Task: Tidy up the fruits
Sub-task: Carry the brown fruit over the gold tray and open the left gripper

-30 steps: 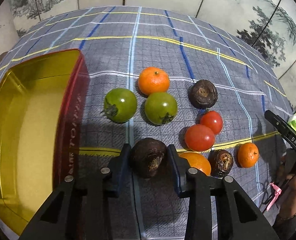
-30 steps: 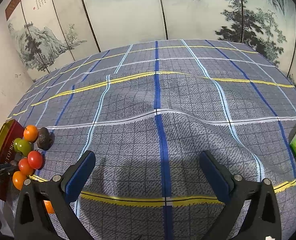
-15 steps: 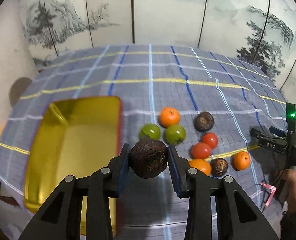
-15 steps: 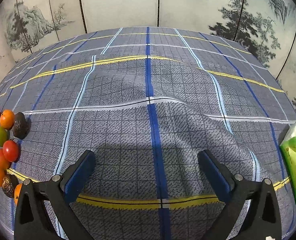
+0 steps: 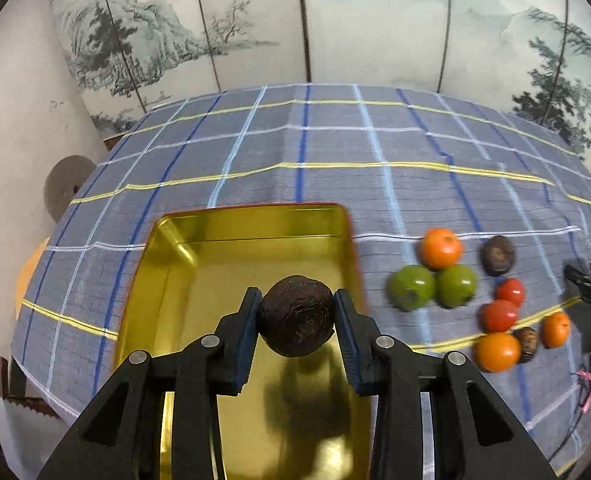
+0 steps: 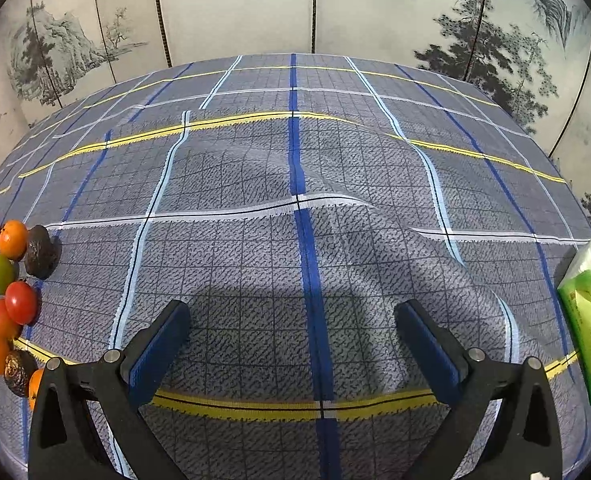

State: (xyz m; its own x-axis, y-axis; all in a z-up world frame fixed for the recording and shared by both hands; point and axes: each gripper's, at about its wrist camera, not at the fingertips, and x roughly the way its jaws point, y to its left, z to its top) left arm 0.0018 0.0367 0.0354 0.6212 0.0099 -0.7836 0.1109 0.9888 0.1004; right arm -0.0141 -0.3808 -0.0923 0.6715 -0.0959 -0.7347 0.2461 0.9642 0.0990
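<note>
Left gripper is clamped on a dark brown wrinkled fruit, both pads pressed against its sides, fruit clear of any surface. It hangs over the gold tin, roughly above the near-right part of the tin's floor; its dark reflection shows on the gold bottom below. Nothing else visible inside the tin. The tin has a red outer rim and sits on the plaid tablecloth.

Right of the tin, loose fruit on the cloth in a cluster: nearest, a large orange touching a small brown fruit, with a small orange just beside that. Behind those, two red tomatoes touching each other. Further back, two green tomatoes side by side, an orange touching them from behind, and another dark brown fruit a bit to its right.

Right gripper has its jaws spread wide, nothing between them, over bare rumpled cloth well apart from the fruit, which sits at the far left edge of its view. A green packet lies at the cloth's right edge.

Far side: painted folding screen behind the table.
</note>
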